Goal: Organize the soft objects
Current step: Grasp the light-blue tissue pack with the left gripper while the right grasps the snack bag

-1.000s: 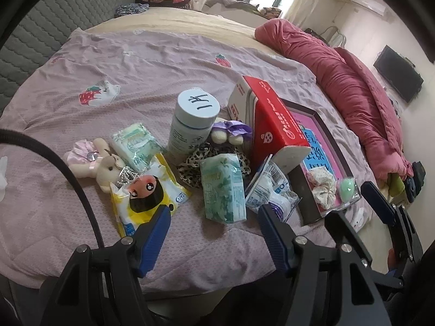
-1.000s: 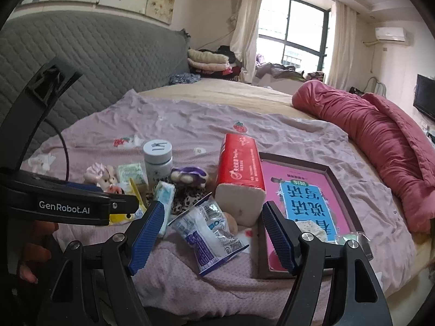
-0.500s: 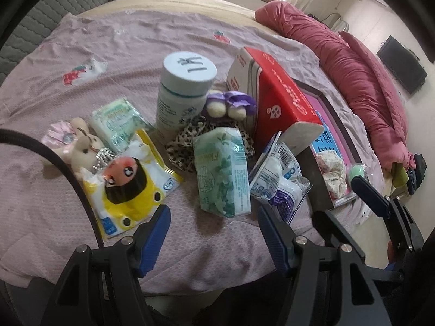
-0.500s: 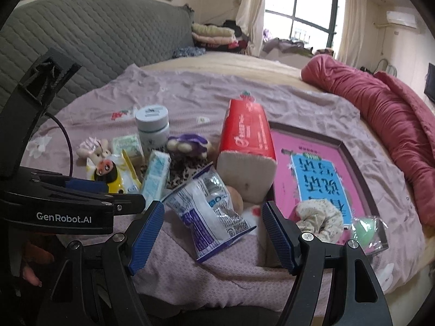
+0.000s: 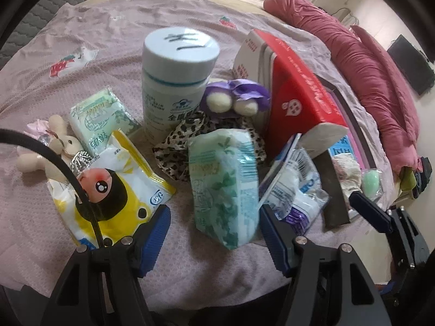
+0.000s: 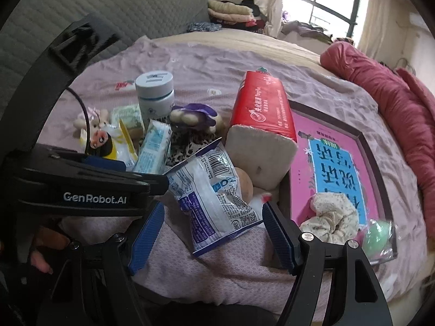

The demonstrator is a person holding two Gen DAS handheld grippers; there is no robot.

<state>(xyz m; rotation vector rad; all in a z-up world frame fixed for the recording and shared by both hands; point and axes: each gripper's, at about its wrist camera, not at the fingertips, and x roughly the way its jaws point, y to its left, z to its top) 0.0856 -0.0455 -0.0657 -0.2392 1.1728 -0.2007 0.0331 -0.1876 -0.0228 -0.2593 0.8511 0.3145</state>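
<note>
A heap of soft things lies on the mauve bedspread [image 5: 108, 40]. My left gripper [image 5: 214, 233] is open, its blue pads either side of the near end of a green tissue pack [image 5: 225, 187] without touching it. Left of that lie a yellow cartoon wipes pack [image 5: 108, 190], a second green pack [image 5: 98, 119] and a small plush bunny [image 5: 54, 149]. My right gripper [image 6: 212, 231] is open just below a blue-and-white plastic bag [image 6: 214, 193]. A cream scrunchie [image 6: 331, 217] and a green sponge [image 6: 378, 233] lie in the pink tray [image 6: 375, 163].
A white jar [image 5: 176, 81] with a pale blue lid stands behind the heap, beside a purple plush [image 5: 236, 97], a leopard-print cloth [image 5: 185, 141] and a red tissue pack [image 5: 296, 92]. A rolled red quilt [image 6: 394, 95] runs along the right. The bed's near edge is just under both grippers.
Both grippers have sunk and come closer to the heap, tilting further down. The green pack now fills the gap in the left view, the blue-and-white bag the gap in the right. Jaws unchanged.
</note>
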